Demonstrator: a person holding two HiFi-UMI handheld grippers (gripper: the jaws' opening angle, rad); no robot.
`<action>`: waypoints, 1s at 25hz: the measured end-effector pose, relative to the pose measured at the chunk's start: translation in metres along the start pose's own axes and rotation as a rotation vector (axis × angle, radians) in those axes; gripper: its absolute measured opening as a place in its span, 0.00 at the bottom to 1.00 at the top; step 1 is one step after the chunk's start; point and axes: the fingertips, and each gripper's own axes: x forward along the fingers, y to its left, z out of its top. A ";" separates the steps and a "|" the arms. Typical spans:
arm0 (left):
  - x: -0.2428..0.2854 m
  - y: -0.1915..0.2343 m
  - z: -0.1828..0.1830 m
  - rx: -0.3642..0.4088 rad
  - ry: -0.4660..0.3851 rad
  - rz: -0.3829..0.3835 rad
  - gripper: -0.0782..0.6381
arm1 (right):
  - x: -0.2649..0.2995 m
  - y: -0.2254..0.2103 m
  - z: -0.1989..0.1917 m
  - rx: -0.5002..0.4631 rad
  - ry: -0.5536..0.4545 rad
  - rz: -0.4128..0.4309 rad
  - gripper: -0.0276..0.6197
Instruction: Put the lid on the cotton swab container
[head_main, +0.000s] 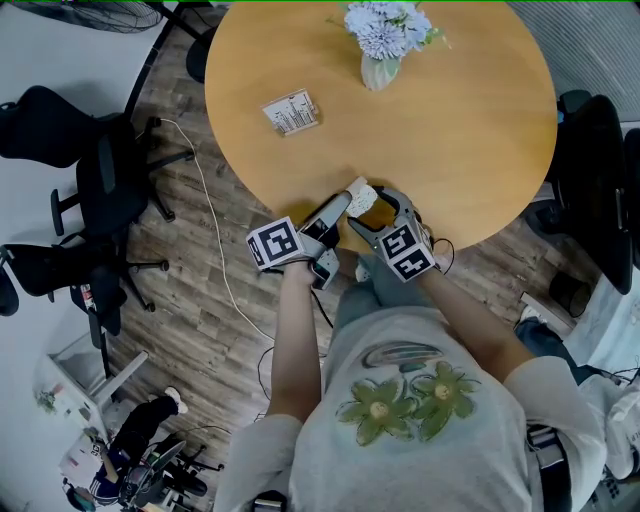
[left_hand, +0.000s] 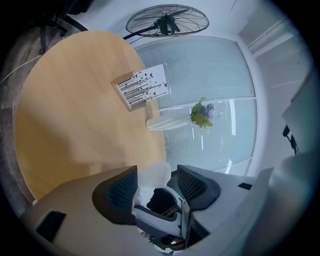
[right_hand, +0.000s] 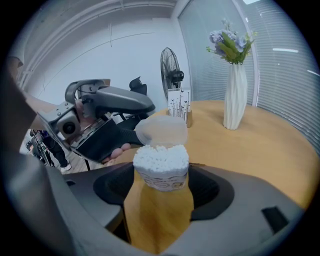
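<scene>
My right gripper (right_hand: 162, 184) is shut on the cotton swab container (right_hand: 161, 172), a small tub packed with white swab heads, held upright just over the front edge of the round wooden table (head_main: 450, 130). The translucent lid (right_hand: 161, 131) rests tilted at the far rim of the swabs and does not cover them. It lies between the jaws of my left gripper (left_hand: 157, 182), which stand wide; the lid (left_hand: 152, 175) touches the left pad and a gap shows at the right pad. In the head view both grippers (head_main: 343, 205) (head_main: 378, 210) meet at the container (head_main: 362, 193).
A white vase of flowers (head_main: 382, 40) stands at the table's far side, and a small printed card block (head_main: 291, 112) lies left of centre. Black office chairs (head_main: 90, 170) and a white cable (head_main: 215, 230) are on the floor to the left. A standing fan (left_hand: 166, 21) is beyond the table.
</scene>
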 end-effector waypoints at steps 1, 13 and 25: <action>0.000 0.001 0.000 -0.002 -0.002 0.007 0.43 | 0.000 0.000 0.000 0.001 0.000 0.000 0.58; -0.002 0.004 -0.002 0.027 -0.017 0.046 0.38 | -0.001 0.001 -0.001 -0.007 0.001 0.001 0.58; -0.002 0.003 -0.007 0.180 0.020 0.112 0.38 | 0.000 0.000 -0.002 -0.005 -0.016 0.002 0.58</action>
